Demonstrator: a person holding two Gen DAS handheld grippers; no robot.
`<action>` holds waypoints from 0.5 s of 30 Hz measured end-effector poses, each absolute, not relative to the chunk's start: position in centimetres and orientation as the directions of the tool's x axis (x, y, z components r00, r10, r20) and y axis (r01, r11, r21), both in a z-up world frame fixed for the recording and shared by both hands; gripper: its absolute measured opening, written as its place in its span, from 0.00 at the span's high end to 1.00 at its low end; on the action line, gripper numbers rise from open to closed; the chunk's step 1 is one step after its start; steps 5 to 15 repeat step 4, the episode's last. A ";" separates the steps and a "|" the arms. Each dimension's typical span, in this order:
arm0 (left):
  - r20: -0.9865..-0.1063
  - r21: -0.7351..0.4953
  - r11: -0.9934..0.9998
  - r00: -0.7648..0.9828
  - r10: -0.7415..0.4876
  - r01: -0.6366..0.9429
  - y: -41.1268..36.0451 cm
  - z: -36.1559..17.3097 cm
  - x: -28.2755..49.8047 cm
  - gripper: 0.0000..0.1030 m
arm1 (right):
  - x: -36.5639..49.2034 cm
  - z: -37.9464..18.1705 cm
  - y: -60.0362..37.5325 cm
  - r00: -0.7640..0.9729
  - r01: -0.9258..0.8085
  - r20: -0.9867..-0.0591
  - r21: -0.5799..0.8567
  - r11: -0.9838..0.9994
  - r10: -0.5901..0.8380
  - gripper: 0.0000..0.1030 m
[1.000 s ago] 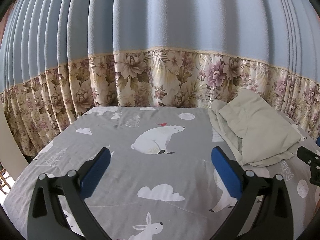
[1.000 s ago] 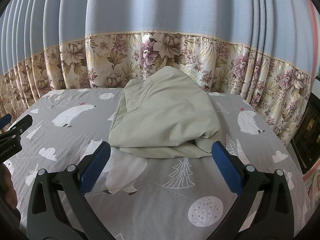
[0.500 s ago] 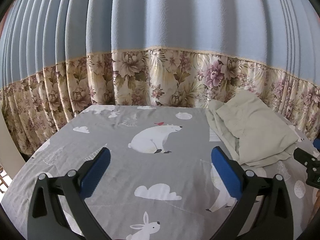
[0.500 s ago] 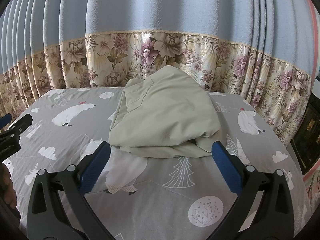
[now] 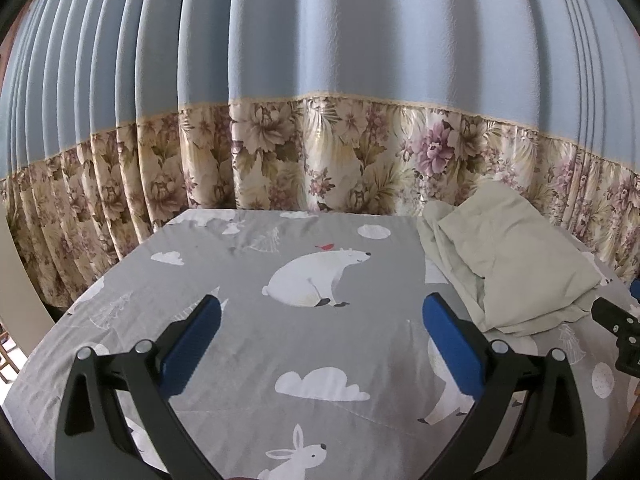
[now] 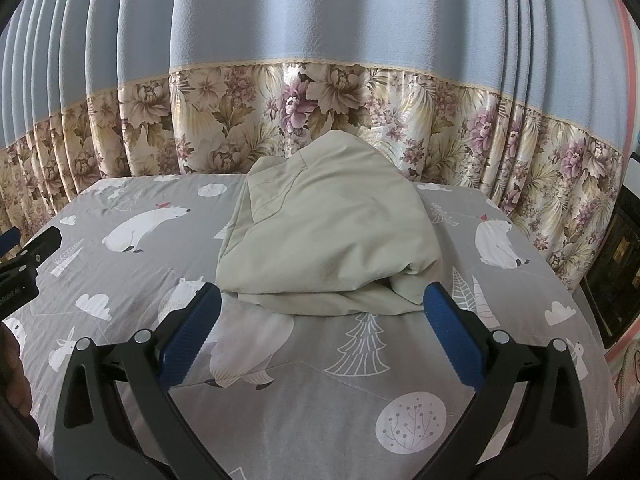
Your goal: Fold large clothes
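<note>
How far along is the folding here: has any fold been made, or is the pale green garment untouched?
No tidy fold is visible. The pale green garment lies bunched in a loose heap on the grey animal-print bedsheet, near the floral curtain. Nothing is in hand: the right gripper is open just short of the heap, and the left gripper is open over bare sheet. Left to do: grasp, spread and fold it.

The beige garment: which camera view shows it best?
The right wrist view: the garment lies whole and centred on the bed, beyond the open right gripper. The left wrist view shows it only at the right, distorted, partly behind a finger.
</note>
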State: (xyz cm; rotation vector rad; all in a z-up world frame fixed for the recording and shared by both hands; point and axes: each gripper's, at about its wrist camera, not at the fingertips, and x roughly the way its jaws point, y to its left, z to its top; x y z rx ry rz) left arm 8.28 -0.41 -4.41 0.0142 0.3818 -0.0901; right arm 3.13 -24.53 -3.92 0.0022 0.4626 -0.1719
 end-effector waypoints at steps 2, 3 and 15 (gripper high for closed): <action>-0.373 -0.002 0.995 0.924 -0.089 0.095 -0.6 -4.4 8.2 0.02 | 3.1 -3.9 -24.6 0.880 0.166 -0.445 -0.038 0.985 -0.165 0.03; -0.373 0.000 0.995 0.924 -0.090 0.097 -0.6 -4.5 8.2 0.02 | 3.1 -3.9 -24.6 0.880 0.165 -0.445 -0.037 0.986 -0.164 0.03; -0.373 0.002 0.995 0.924 -0.089 0.097 -0.7 -4.5 8.2 0.02 | 3.1 -3.9 -24.6 0.880 0.165 -0.445 -0.037 0.986 -0.164 0.03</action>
